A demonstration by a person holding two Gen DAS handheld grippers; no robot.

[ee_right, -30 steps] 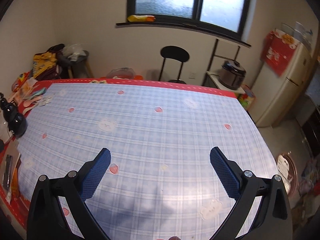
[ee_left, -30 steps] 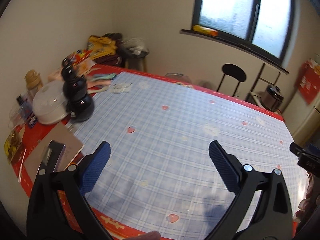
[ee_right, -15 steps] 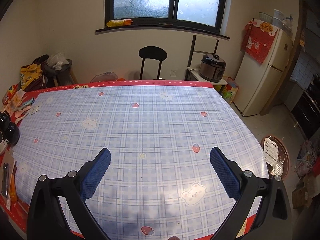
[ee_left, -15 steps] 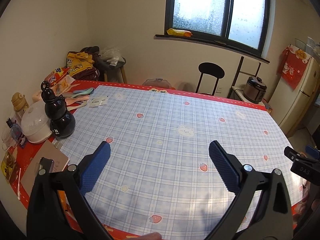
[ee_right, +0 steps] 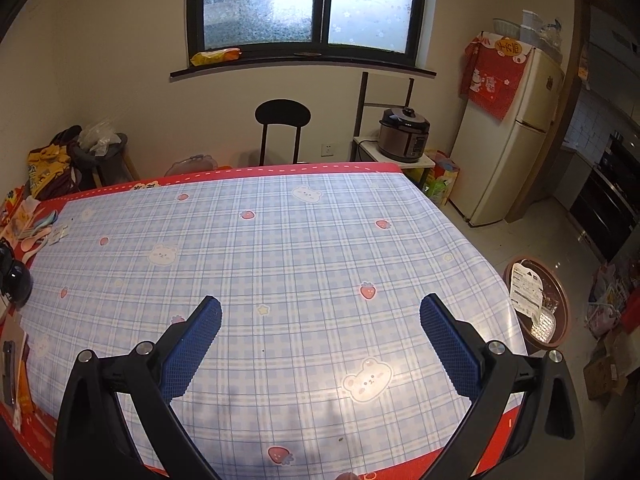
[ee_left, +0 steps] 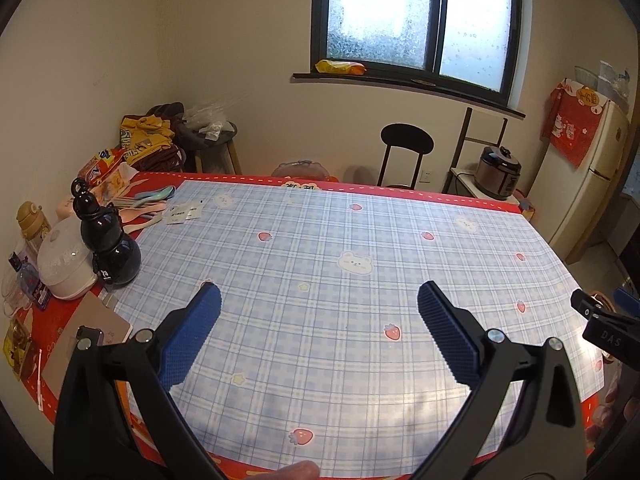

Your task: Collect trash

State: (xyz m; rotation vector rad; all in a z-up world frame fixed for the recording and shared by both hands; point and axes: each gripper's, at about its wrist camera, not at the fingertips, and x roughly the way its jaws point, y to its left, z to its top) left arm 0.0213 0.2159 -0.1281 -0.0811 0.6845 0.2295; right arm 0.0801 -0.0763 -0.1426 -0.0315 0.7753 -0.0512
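My left gripper [ee_left: 319, 300] is open and empty above the near part of the blue checked tablecloth [ee_left: 340, 240]. My right gripper [ee_right: 320, 312] is open and empty over the same cloth [ee_right: 280, 248]; its body shows at the right edge of the left wrist view [ee_left: 604, 332]. A round brown bin [ee_right: 538, 304] with packaging in it stands on the floor right of the table. Small white packets [ee_left: 184, 214] lie at the table's far left. A yellow wrapper [ee_left: 340, 67] lies on the window sill.
A black gourd-shaped bottle [ee_left: 106, 248], a white lidded bowl [ee_left: 64, 260], spoons [ee_left: 146, 204] and a notebook [ee_left: 86, 338] crowd the left edge. A black chair [ee_right: 282, 132], a rice cooker [ee_right: 404, 134] and a fridge [ee_right: 512, 140] stand beyond the table.
Both grippers have pulled back and risen from the table, so more of the room and the floor bin now shows. The jaws stayed open.
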